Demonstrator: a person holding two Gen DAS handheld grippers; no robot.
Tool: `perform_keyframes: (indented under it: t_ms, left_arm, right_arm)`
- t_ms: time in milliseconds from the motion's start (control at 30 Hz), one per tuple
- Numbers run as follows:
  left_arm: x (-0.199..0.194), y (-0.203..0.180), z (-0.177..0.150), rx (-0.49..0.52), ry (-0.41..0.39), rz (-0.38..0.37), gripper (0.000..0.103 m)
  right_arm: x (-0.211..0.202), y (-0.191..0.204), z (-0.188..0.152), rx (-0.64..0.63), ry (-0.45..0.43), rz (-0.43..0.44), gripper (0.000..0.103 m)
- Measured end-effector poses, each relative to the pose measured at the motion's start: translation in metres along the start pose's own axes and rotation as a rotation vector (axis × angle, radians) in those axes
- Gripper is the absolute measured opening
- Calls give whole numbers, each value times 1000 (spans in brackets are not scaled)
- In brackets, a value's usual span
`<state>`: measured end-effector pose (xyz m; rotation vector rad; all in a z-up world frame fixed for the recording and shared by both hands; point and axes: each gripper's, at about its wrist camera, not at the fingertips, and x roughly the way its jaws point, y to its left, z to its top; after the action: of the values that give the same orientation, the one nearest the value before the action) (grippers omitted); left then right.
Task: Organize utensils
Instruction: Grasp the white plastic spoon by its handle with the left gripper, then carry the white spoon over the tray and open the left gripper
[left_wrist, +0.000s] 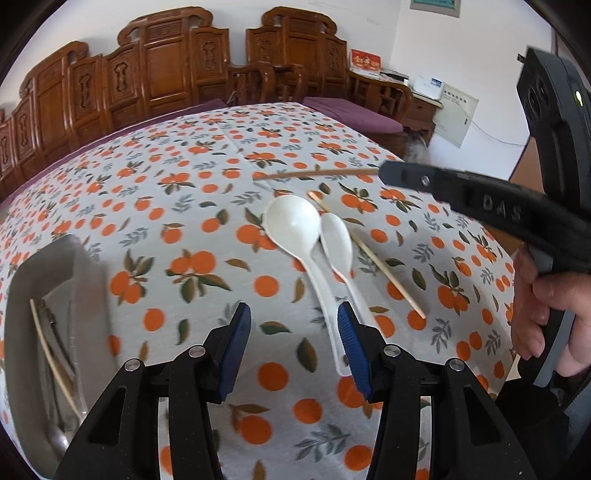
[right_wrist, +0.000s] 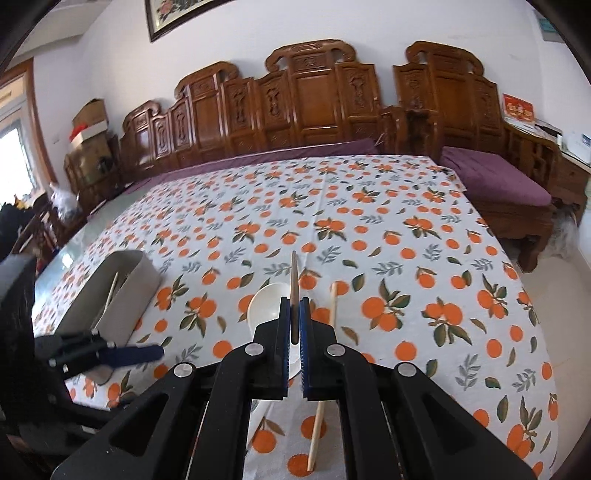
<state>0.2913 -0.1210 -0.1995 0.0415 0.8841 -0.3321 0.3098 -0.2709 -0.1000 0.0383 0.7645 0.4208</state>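
Right gripper pinching slim wooden chopstick, glossy white spoons

Premises: a home living room.

Carved wooden bench seating with purple cushions spans the upper frame; a framed picture hangs upper left; the counter wears an orange-print cloth; stacked boxes at left.

On the tablecloth, 2 spoons lie centre; container at 9 o'clock, chopstick at 3.
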Motion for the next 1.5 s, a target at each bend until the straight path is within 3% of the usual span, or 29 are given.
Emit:
perform_keyframes:
  t_ms: [367, 633, 1033, 1500]
  left_arm:
    - [31, -21, 5, 37, 41, 26, 42]
    - [45, -10, 3, 3, 86, 15, 11]
    - [9, 8, 2, -5, 46, 27, 10]
    - [-59, 45, 8, -46, -60, 67, 10]
  right_arm:
    - [1, -9, -1, 44, -10, -25, 5]
    - [2, -6, -1, 36, -9, -21, 6]
    - [0, 1, 5, 33, -44, -15, 5]
    - [4, 33, 11, -2, -55, 41, 6]
